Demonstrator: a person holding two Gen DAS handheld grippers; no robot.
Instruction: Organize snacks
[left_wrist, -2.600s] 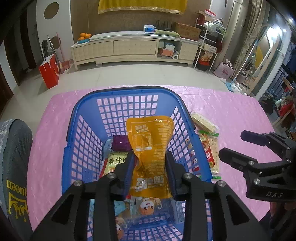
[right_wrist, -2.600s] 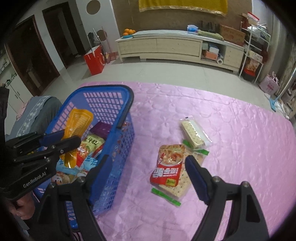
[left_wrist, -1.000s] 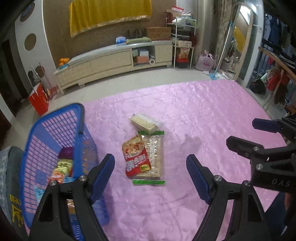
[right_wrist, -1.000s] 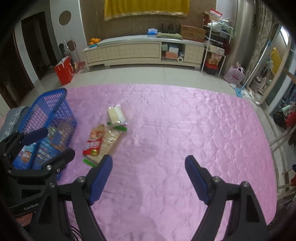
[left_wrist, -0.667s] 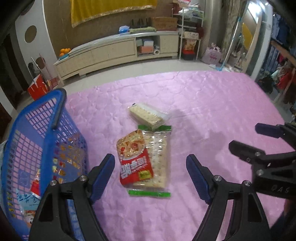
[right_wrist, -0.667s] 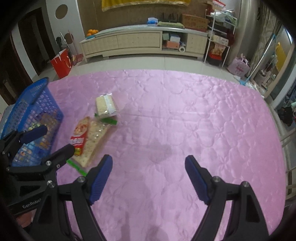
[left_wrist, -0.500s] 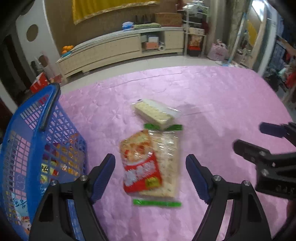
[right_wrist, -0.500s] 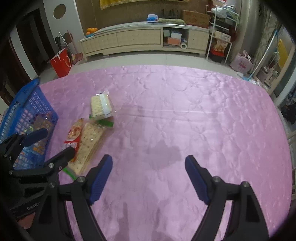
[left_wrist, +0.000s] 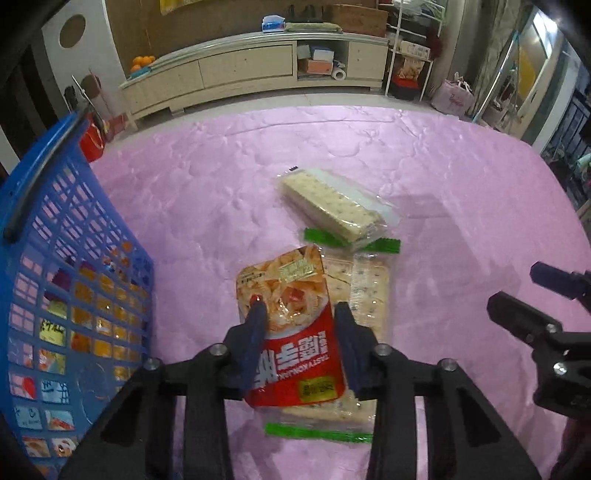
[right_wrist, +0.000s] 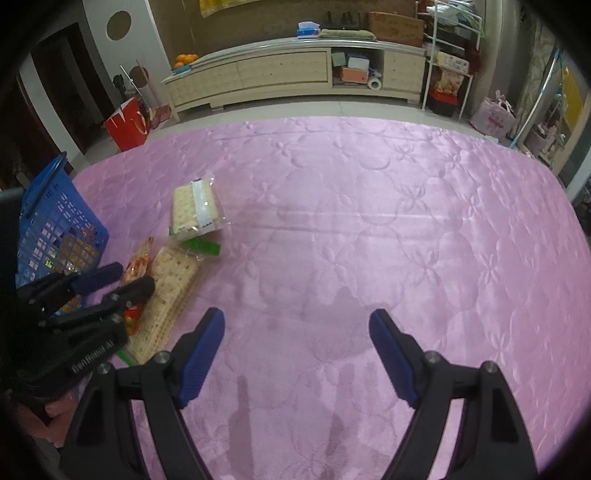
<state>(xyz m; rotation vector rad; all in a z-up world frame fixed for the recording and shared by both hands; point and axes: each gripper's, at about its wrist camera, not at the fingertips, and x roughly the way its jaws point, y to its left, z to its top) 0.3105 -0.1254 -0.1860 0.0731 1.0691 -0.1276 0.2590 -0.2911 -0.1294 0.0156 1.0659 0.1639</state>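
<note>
The left gripper (left_wrist: 298, 314) is closing its blue-padded jaws across the red-and-orange foil snack pouch (left_wrist: 291, 325), which lies flat between them on top of a clear green-edged cracker pack (left_wrist: 360, 291). The pads appear to press the pouch's side edges. For a sound pickup, the grip should take the pouch alone; the cracker pack beneath could drag along if the fingers reach too deep. A straight lift, then a carry to the blue plastic lattice basket (left_wrist: 55, 236) at the left, seems the safest course.

The right gripper (right_wrist: 295, 332) hangs wide open and empty above the pink quilted tablecloth (right_wrist: 406, 221).

Count on the cloth:
- foil pouches: one
- cracker packs: two, the second a clear pack of pale crackers (left_wrist: 332, 205) just beyond
- baskets: one, partly filled
</note>
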